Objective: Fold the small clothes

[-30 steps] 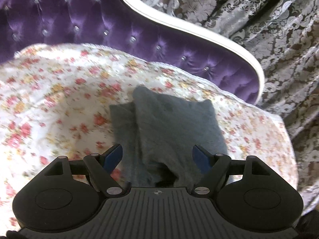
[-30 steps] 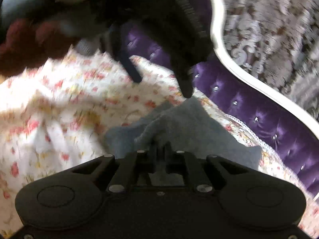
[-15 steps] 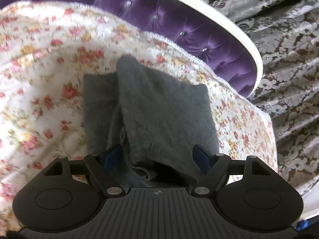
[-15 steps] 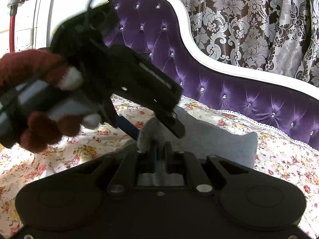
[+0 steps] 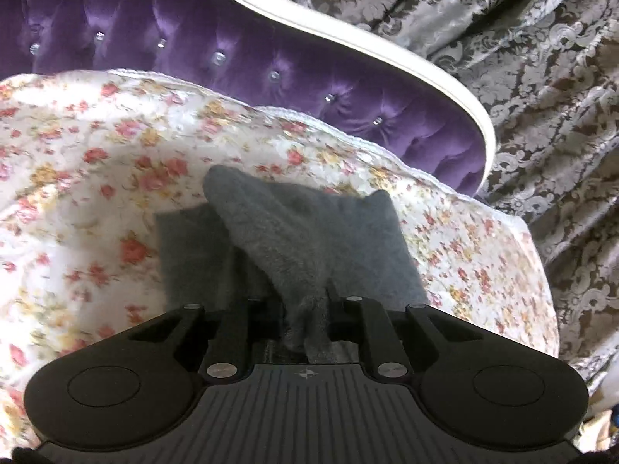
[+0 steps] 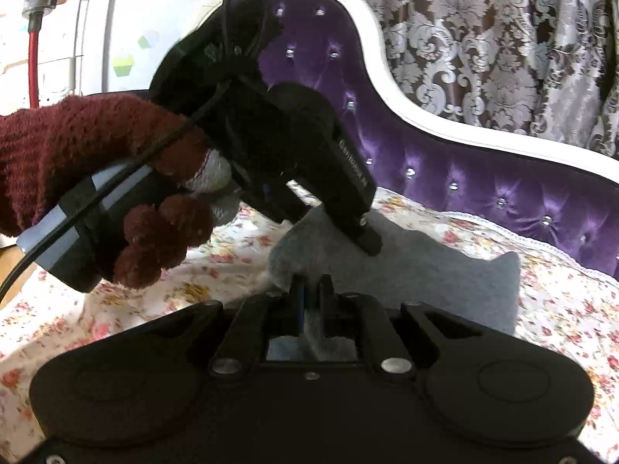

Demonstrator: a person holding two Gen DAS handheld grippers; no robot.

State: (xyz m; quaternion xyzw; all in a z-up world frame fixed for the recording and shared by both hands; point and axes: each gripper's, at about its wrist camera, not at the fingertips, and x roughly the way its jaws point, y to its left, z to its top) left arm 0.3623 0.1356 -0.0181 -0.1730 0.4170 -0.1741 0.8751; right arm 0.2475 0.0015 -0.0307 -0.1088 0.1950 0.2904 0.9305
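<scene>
A grey cloth (image 5: pixel 309 232) is seen lying on a floral sheet (image 5: pixel 96 201), partly folded, with one layer drawn up over another that is left showing at the left. The near edge of the upper layer is gathered into a bunch and pinched by the left gripper (image 5: pixel 307 309), whose jaws have just been closing onto it. Behind the sheet, a purple tufted sofa back (image 5: pixel 232 50) edged with a white frame (image 5: pixel 348 38) is shown, and patterned curtains (image 5: pixel 541 96) are hung to the right.
</scene>
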